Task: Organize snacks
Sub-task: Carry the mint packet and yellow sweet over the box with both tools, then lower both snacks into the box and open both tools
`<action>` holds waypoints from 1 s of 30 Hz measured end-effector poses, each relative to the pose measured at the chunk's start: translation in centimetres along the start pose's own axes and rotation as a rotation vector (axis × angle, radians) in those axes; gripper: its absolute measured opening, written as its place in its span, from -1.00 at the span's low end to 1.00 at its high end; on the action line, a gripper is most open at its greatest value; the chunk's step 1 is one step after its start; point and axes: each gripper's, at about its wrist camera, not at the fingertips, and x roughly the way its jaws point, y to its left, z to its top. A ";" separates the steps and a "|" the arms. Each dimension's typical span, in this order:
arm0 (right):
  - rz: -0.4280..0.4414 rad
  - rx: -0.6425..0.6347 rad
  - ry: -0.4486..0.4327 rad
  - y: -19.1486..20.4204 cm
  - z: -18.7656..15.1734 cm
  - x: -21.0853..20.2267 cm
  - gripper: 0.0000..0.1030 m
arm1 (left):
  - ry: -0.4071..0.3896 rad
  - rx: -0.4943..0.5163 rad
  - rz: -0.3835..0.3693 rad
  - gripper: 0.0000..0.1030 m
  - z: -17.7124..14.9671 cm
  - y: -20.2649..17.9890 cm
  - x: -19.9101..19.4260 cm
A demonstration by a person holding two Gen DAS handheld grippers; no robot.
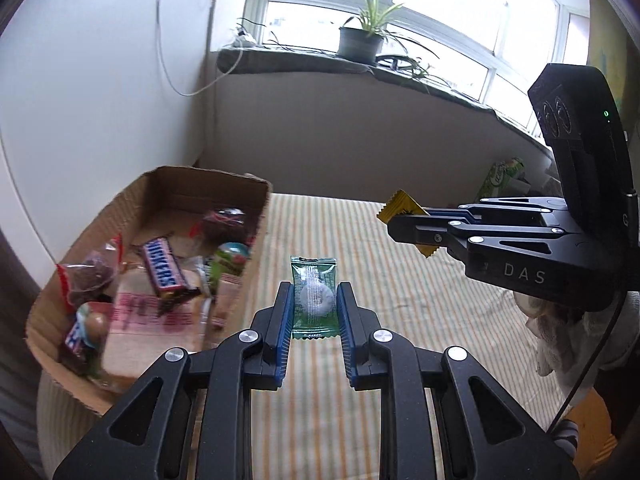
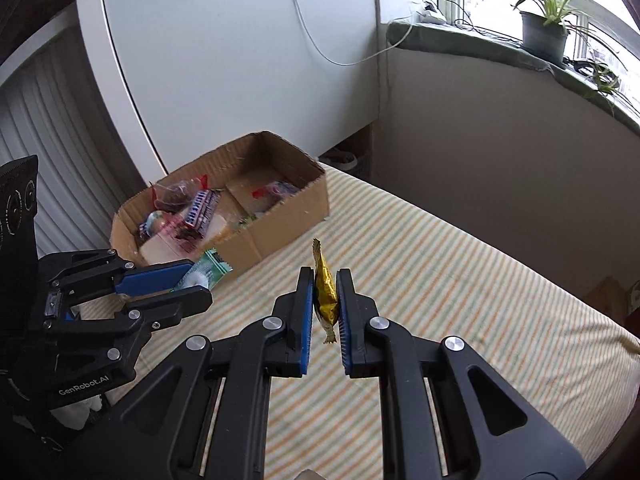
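Note:
My left gripper (image 1: 313, 294) is shut on a green packet (image 1: 313, 296) with a white ring sweet inside, held above the striped cloth just right of the cardboard box (image 1: 256, 236). It also shows in the right wrist view (image 2: 200, 278), with the green packet (image 2: 208, 268) near the box's (image 2: 280, 232) front corner. My right gripper (image 2: 325, 280) is shut on a gold-yellow wrapped sweet (image 2: 326, 292), held on edge above the cloth. In the left wrist view it (image 1: 400, 220) comes in from the right with the yellow wrapper (image 1: 400, 204) sticking out.
The box holds several snacks, among them a Snickers bar (image 1: 162, 268) and red-tied bags (image 1: 86, 280). The striped cloth (image 2: 440, 300) covers the surface. A green carton (image 1: 500, 178) stands at the far right. A windowsill with a potted plant (image 1: 362, 38) lies behind.

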 end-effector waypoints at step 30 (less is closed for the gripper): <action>0.050 -0.015 -0.025 7.5 5.6 5.7 0.20 | -0.031 -0.112 0.194 -0.31 0.5 9.4 -2.0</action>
